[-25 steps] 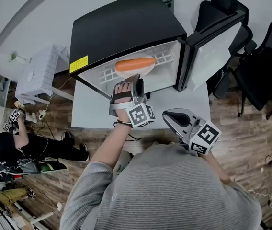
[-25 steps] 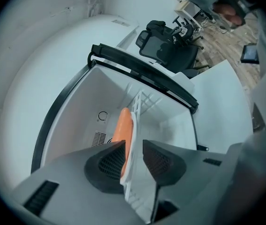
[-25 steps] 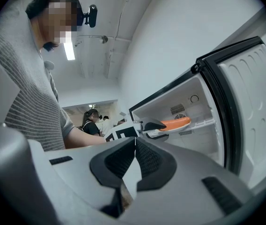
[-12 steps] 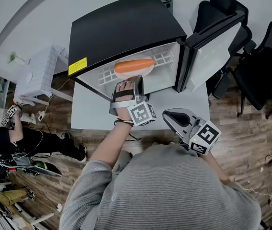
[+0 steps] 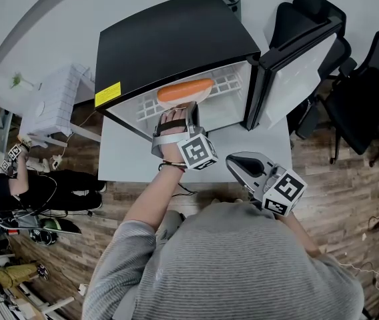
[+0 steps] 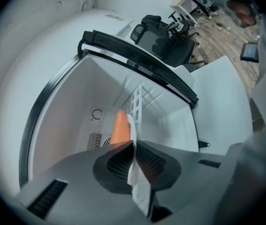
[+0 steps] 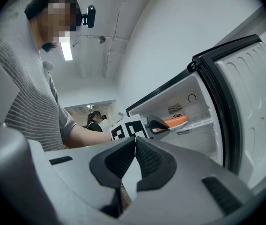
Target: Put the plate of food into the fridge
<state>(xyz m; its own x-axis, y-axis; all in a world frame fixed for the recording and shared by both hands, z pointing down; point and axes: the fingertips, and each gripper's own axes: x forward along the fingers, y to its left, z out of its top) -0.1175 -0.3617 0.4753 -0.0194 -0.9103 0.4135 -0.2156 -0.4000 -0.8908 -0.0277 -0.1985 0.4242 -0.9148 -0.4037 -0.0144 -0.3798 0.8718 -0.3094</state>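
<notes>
A white plate [image 5: 199,97] with a long orange piece of food [image 5: 184,91] lies on the wire shelf inside the open black fridge [image 5: 169,39]. My left gripper [image 5: 188,114] reaches into the fridge's mouth. Its jaws are closing, and the pads pinch the plate's near rim [image 6: 132,137], with the orange food [image 6: 120,128] just beyond the left gripper [image 6: 133,146]. My right gripper [image 5: 241,165] hangs back over the table's front edge, shut with nothing in it. In the right gripper view, past the right gripper [image 7: 134,144], the left gripper [image 7: 158,124] and the orange food [image 7: 175,121] show at the shelf.
The fridge door [image 5: 296,65] stands swung open to the right. The fridge sits on a white table [image 5: 123,155]. Black office chairs [image 5: 369,99] crowd the right side. A white crate [image 5: 53,105] and a person on the floor [image 5: 23,192] are at the left.
My left gripper has pushed a little farther toward the fridge, up to the plate's near rim, and the plate has shifted slightly left and inward. The right gripper has stayed put.
</notes>
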